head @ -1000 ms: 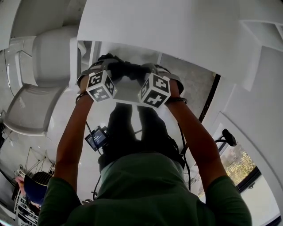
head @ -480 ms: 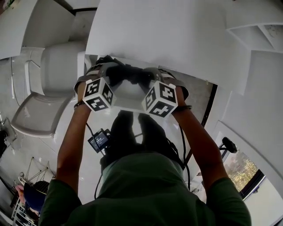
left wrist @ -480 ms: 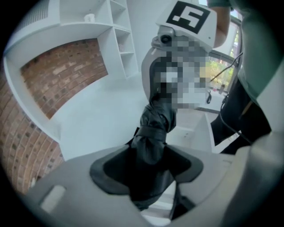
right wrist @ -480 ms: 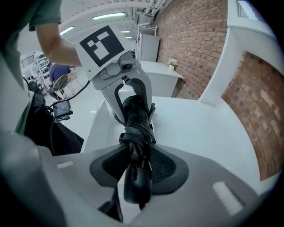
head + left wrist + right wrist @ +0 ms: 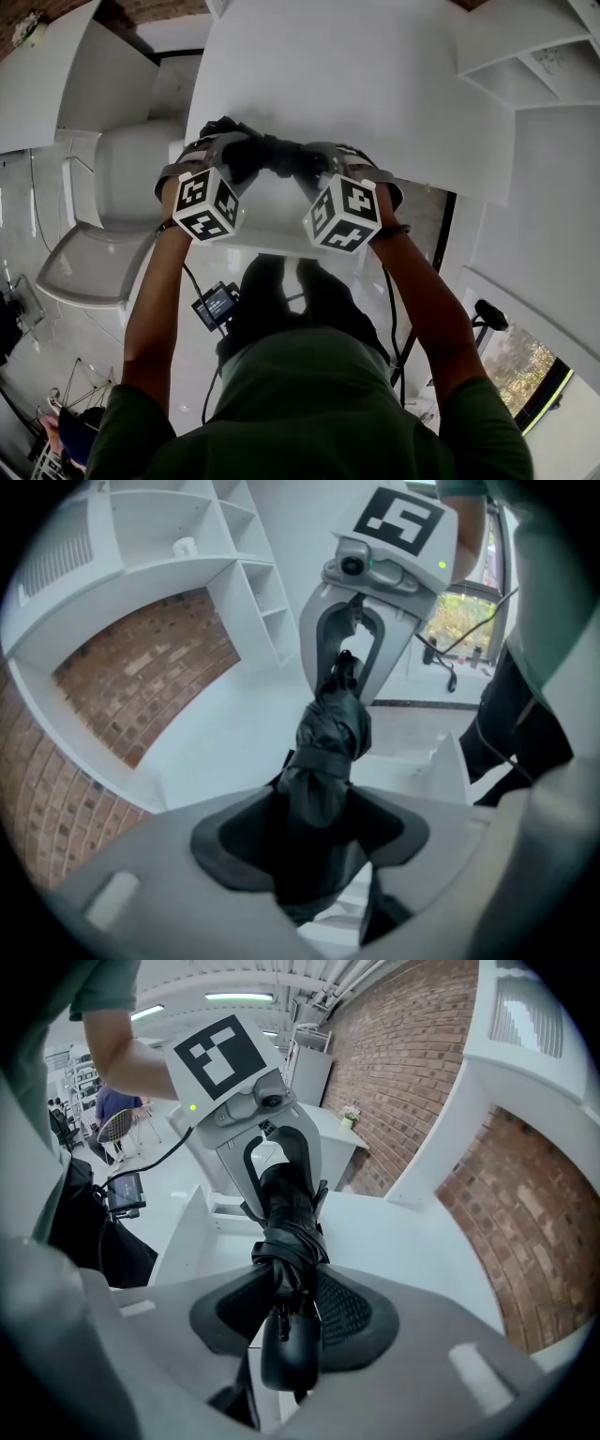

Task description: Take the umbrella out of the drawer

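Left gripper point(image 5: 242, 159) and right gripper point(image 5: 314, 161) fingers clamp the umbrella point(image 5: 277, 155) at its nine and three o'clock ends. Raise both evenly, level.

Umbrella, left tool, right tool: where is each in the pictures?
umbrella point(image 5: 328, 728): left gripper view, on its folded black canopy.
left tool point(image 5: 314, 841): left gripper view, midway between its fingertips.
right tool point(image 5: 295, 1312): right gripper view, midway between its fingertips.
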{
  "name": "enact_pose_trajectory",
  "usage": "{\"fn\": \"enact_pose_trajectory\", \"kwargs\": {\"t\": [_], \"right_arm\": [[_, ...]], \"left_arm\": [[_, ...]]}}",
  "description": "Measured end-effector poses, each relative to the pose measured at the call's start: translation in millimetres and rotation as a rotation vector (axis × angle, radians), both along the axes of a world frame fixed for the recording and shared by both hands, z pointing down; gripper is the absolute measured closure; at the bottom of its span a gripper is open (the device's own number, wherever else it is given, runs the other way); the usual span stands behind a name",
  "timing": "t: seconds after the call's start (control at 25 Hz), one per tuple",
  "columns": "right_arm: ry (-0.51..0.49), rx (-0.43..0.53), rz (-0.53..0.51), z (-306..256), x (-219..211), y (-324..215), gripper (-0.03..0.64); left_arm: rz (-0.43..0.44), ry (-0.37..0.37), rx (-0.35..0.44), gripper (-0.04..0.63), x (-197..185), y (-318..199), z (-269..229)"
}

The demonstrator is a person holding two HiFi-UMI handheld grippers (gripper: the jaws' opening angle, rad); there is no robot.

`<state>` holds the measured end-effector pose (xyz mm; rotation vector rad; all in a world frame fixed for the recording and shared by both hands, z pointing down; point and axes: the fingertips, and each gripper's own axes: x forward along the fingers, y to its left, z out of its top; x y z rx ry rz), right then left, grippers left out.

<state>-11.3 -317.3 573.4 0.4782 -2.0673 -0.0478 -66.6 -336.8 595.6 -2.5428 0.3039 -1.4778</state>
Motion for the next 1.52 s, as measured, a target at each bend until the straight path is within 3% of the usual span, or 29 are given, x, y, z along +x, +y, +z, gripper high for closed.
{"fn": "enact_pose_trajectory", "kwargs": {"t": [0.56, 0.68, 0.8, 0.92, 1.0, 1.04, 1.32, 1.52], "right_arm": [[0.057, 0.142, -0.011, 17.4, 25.7, -91.4, 0.471], [0.08, 0.151, -0.001, 30.4, 33.1, -108.6, 0.469], [0.09, 0.135, 0.035, 46.3, 40.1, -124.5, 0.471], [0.117, 0.148, 0.061, 56.9, 48.9, -140.1, 0.463], [0.127, 0.186, 0.077, 53.0, 53.0, -151.2, 0.513], [0.121, 0.205, 0.088, 47.4, 54.0, -156.2, 0.548], [0.04, 0.255, 0.145, -5.7, 54.4, -170.2, 0.546], [-0.097, 0.306, 0.203, -66.4, 50.1, -158.2, 0.561]], "left_arm": [[-0.03, -0.019, 0.048, 0.375, 23.8, -90.4, 11.8], [-0.034, -0.013, 0.055, 0.416, 31.4, -106.2, 19.4], [-0.04, 0.003, 0.051, 0.504, 38.6, -118.2, 28.6], [-0.053, 0.024, 0.058, 0.515, 44.5, -129.8, 28.8], [-0.07, 0.045, 0.088, 0.594, 46.4, -139.7, 19.2], [-0.081, 0.058, 0.103, 0.595, 46.2, -143.9, 12.9], [-0.151, 0.152, 0.186, 0.595, 30.1, -157.7, -51.4], [-0.196, 0.27, 0.244, 0.595, 21.1, -147.9, -117.3]]}}
